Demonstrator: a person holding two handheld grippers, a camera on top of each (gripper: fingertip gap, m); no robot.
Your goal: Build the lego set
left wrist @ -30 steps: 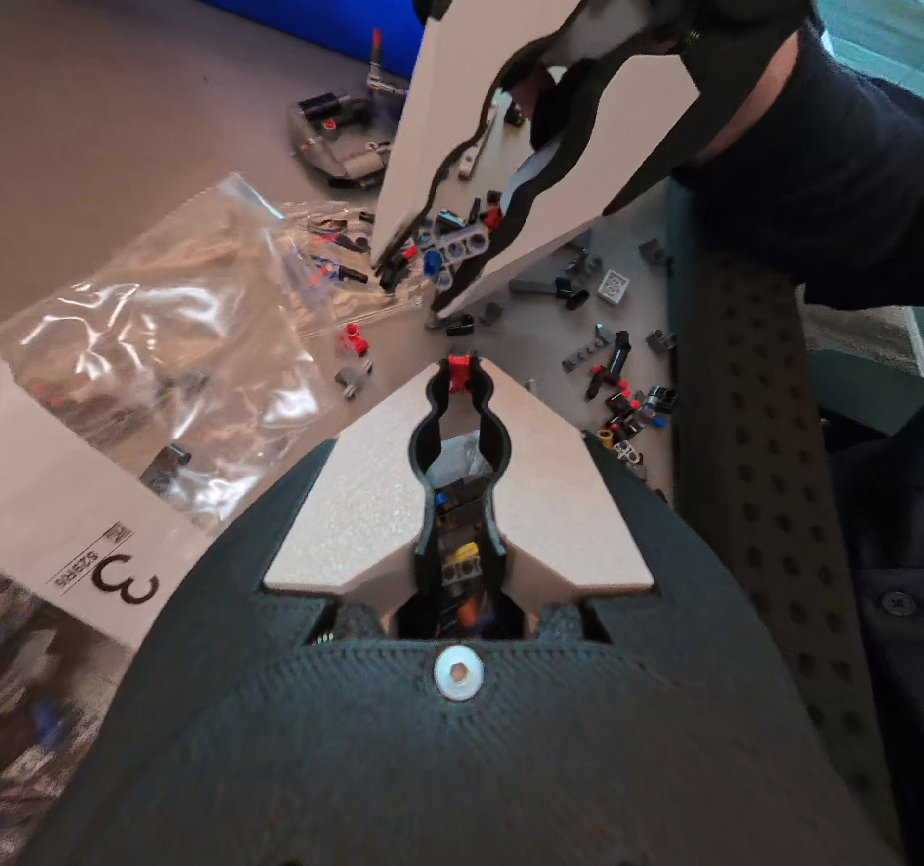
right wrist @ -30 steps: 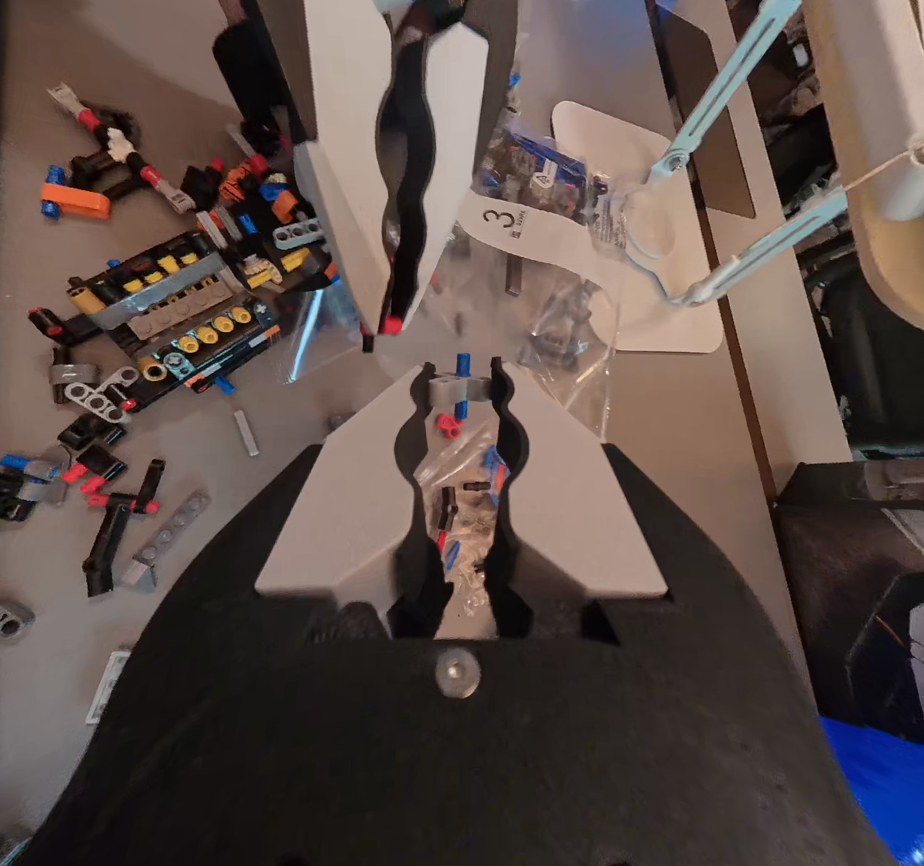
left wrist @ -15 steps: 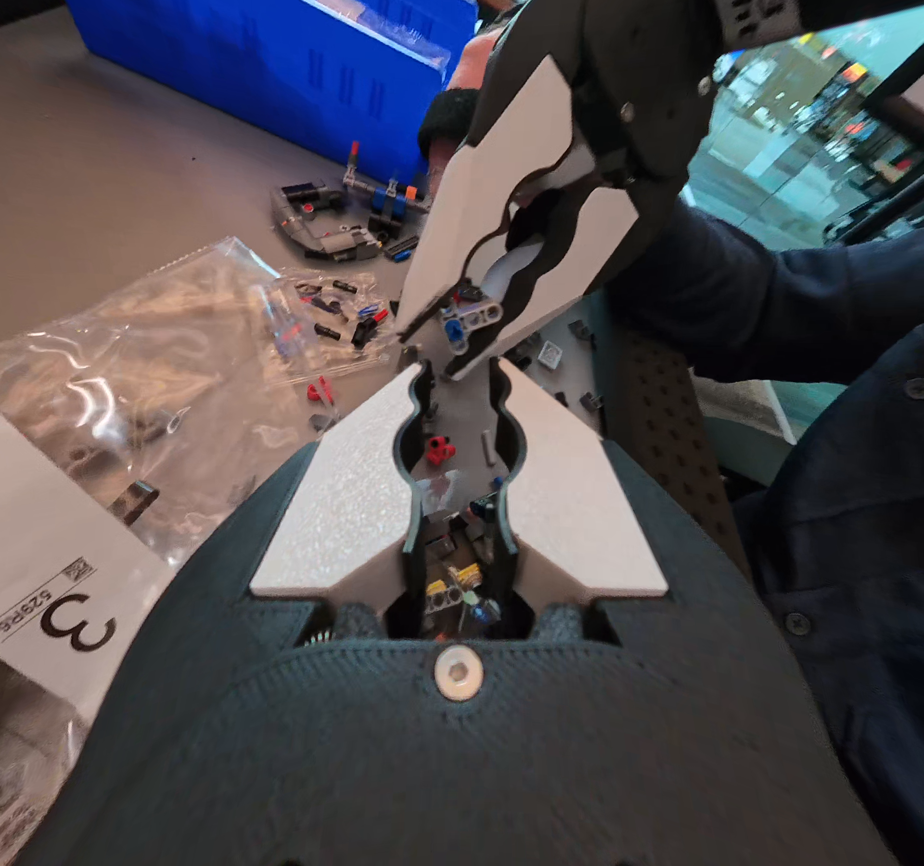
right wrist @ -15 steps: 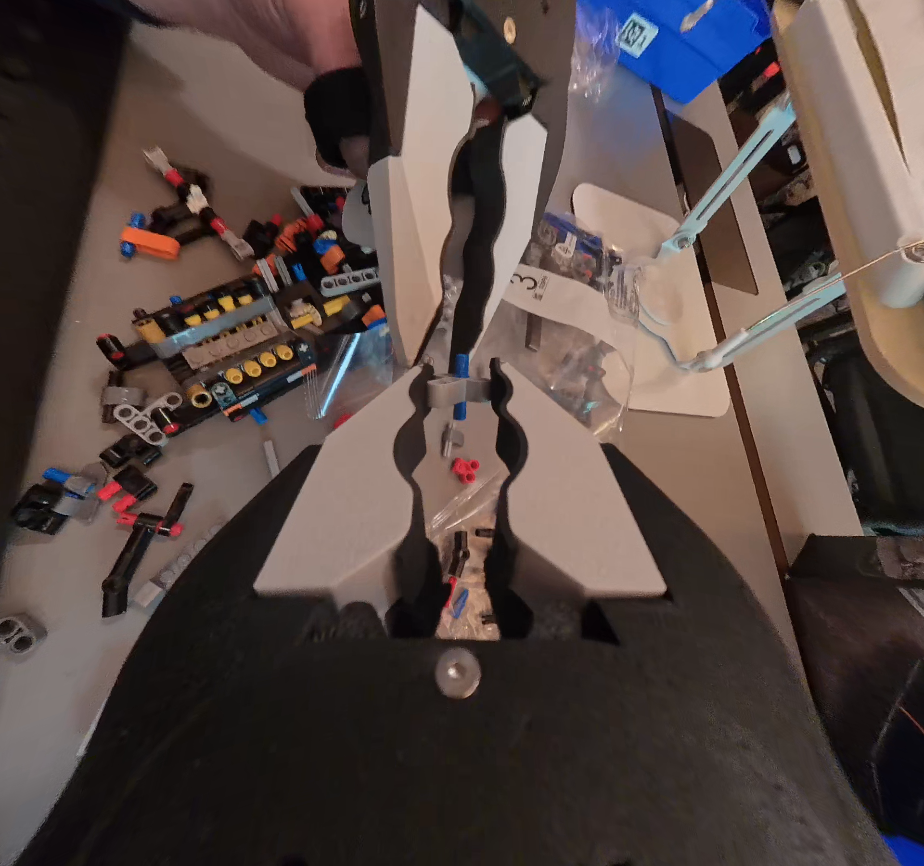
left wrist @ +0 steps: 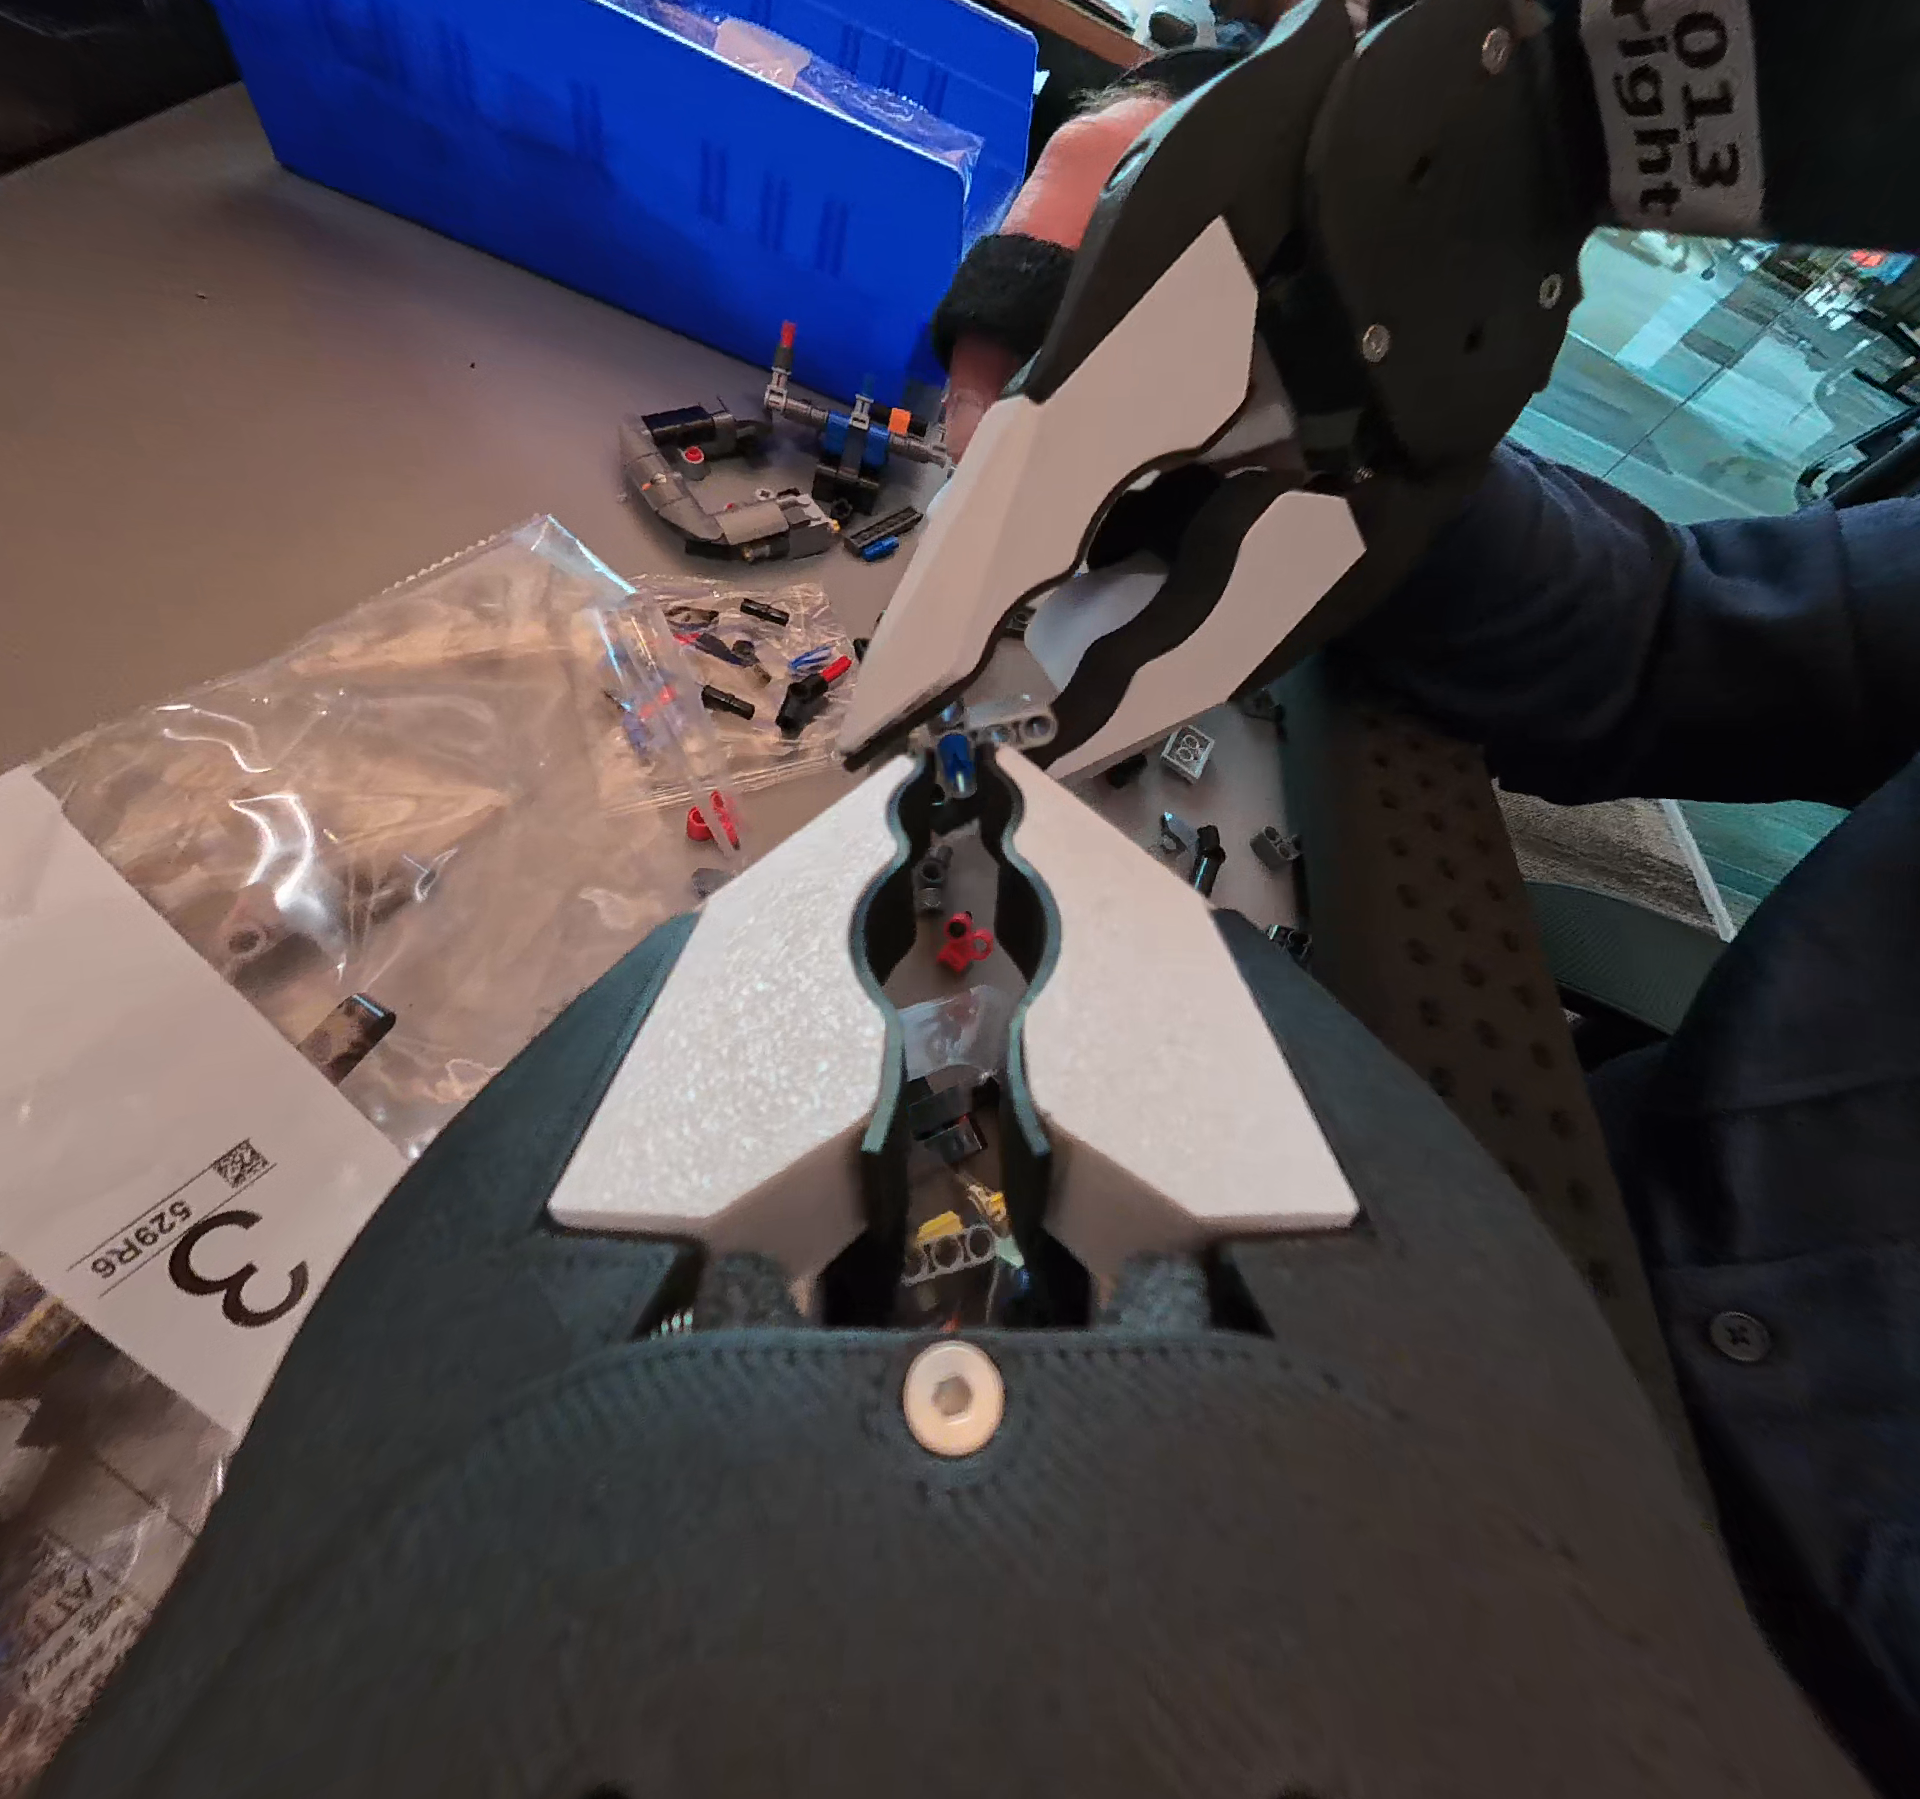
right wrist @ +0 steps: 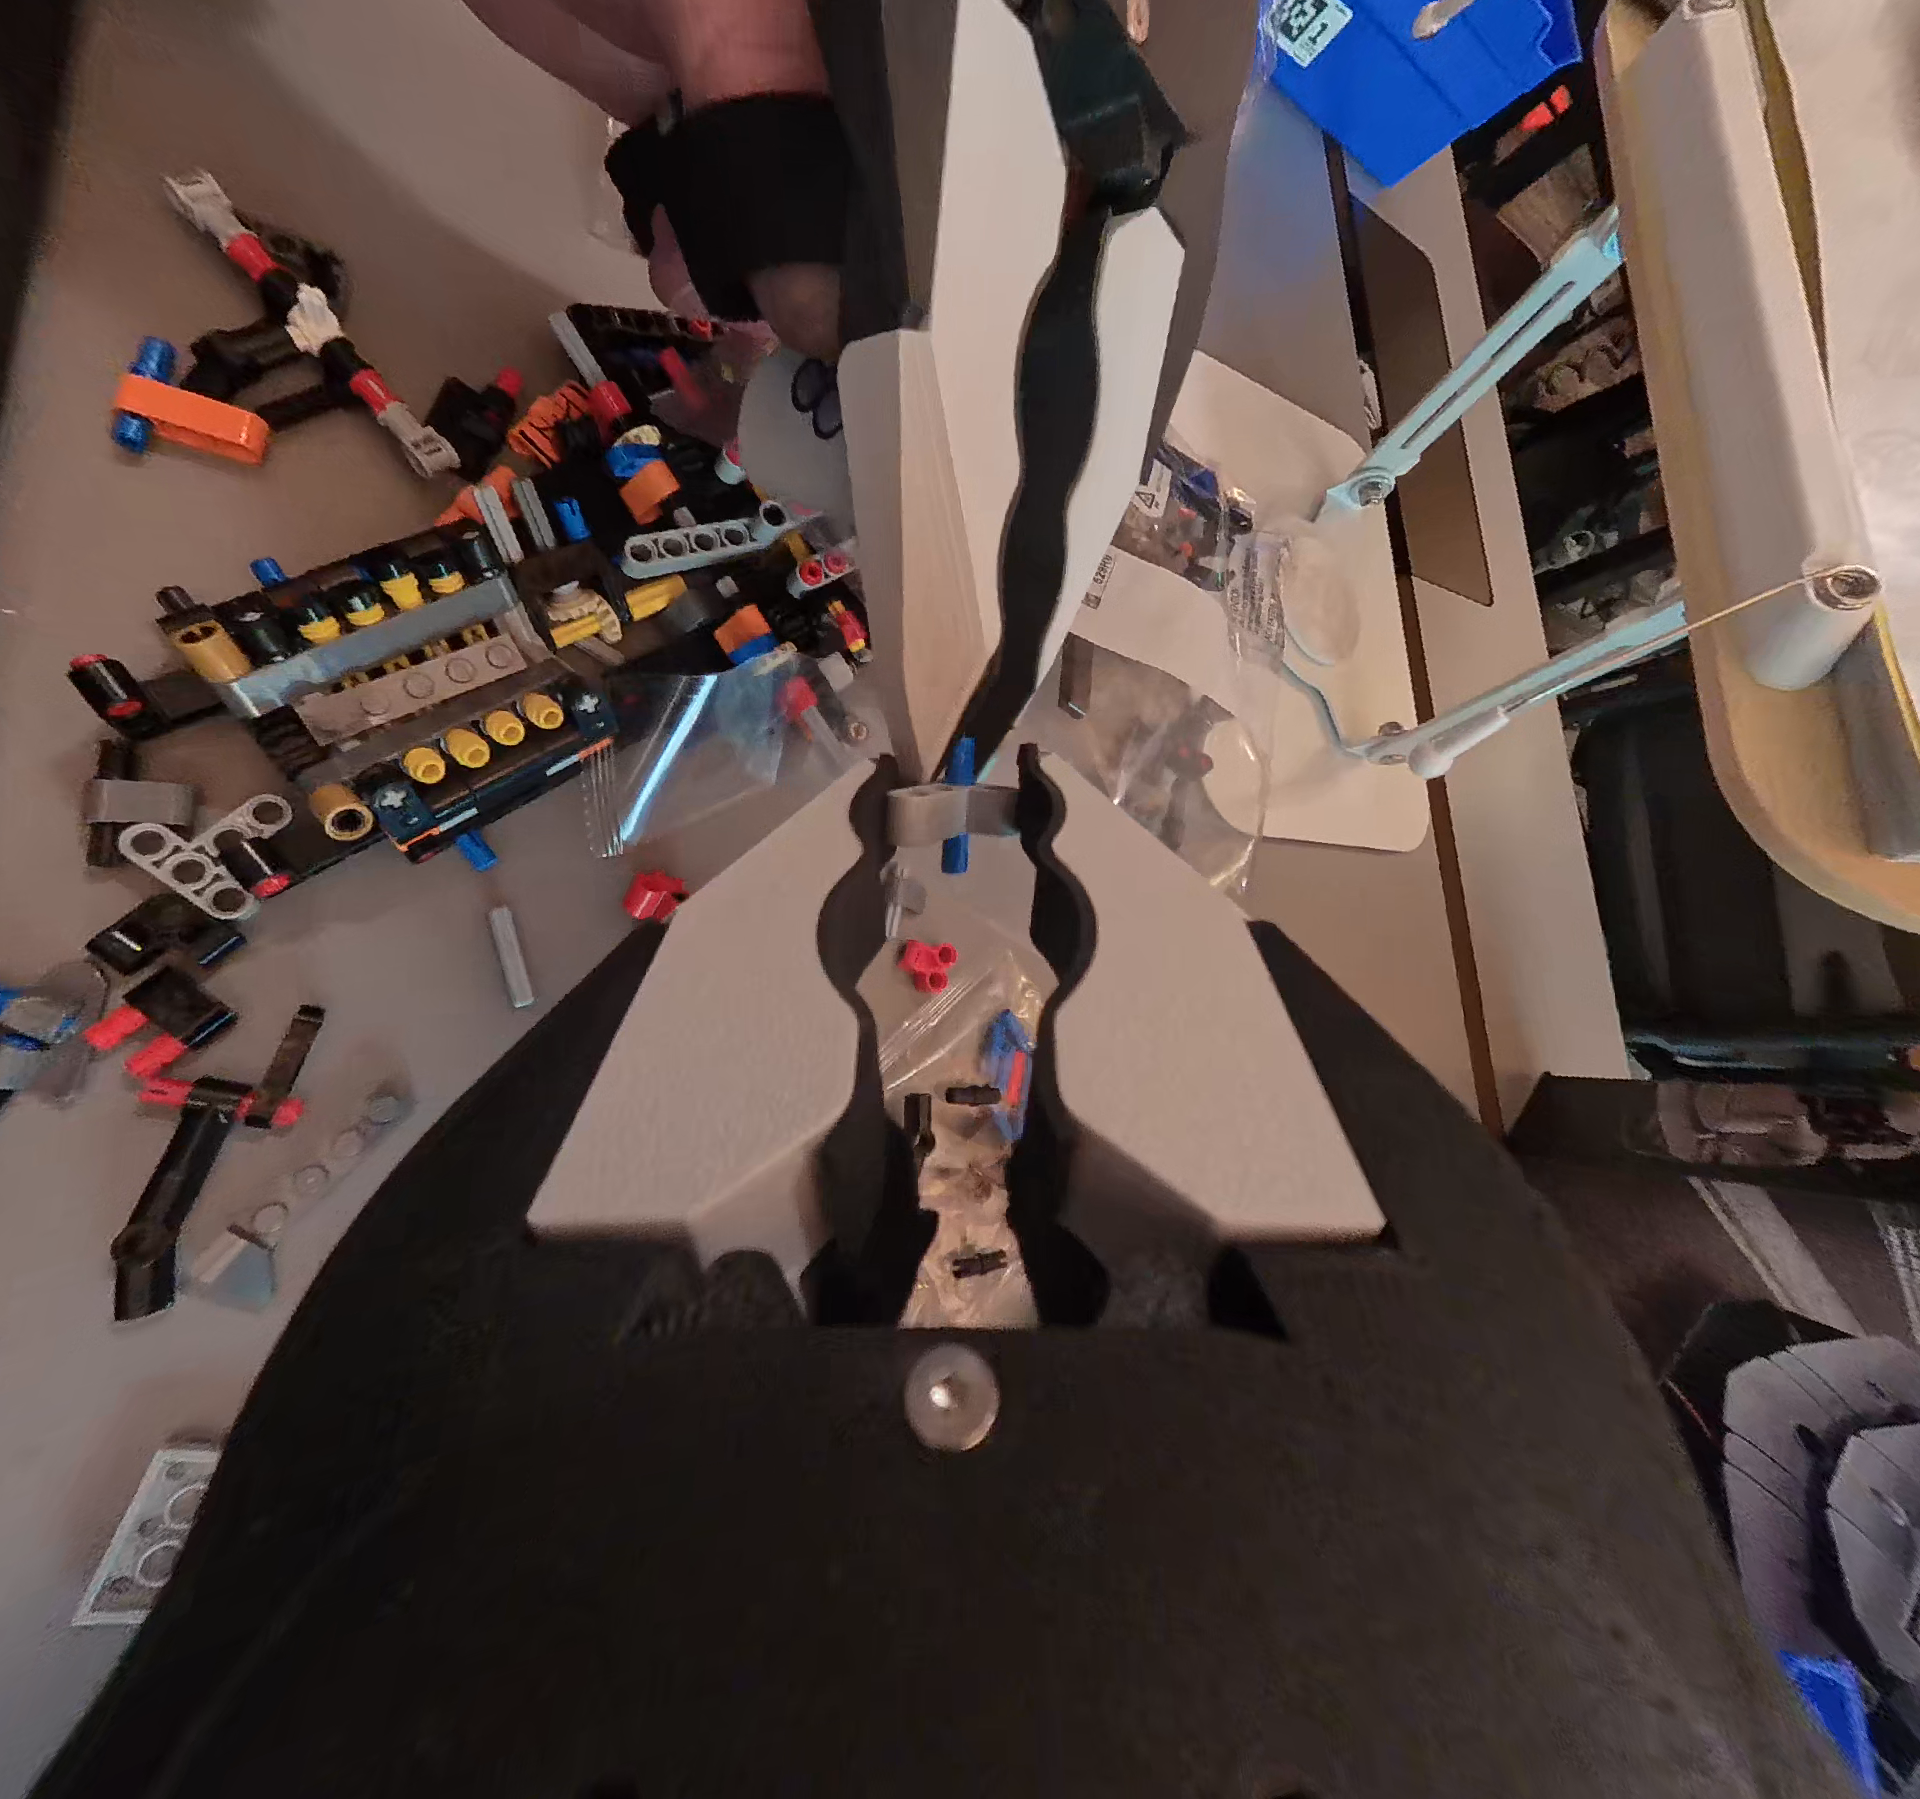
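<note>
Lego pieces lie scattered over a grey table [left wrist: 260,378], and two of them are held in the air above it. The right gripper [right wrist: 951,799] is clenched on a small grey beam [right wrist: 951,811] that spans the gap between its fingertips, with a blue pin [right wrist: 956,804] set through it; the same beam [left wrist: 1003,733] appears in the left wrist view between the tips of the right gripper [left wrist: 966,736]. The left gripper [left wrist: 954,775] has its fingertips closed to a narrow gap at the blue pin [left wrist: 954,762], and appears to grip it; the two grippers meet tip to tip. In the right wrist view the left gripper [right wrist: 961,747] reaches down from above to the top end of the pin. A loose red connector [left wrist: 966,941] lies on the table below the left gripper, and another red piece [left wrist: 717,822] rests just beside a clear plastic bag [left wrist: 343,793] of parts. A long partly built black, grey and yellow assembly [right wrist: 416,679] sits on the table to the left in the right wrist view, among loose black, red and orange parts. A blue bin [left wrist: 582,108] stands at the far edge of the table, with a smaller dark sub-assembly [left wrist: 727,492] in front of it.
</note>
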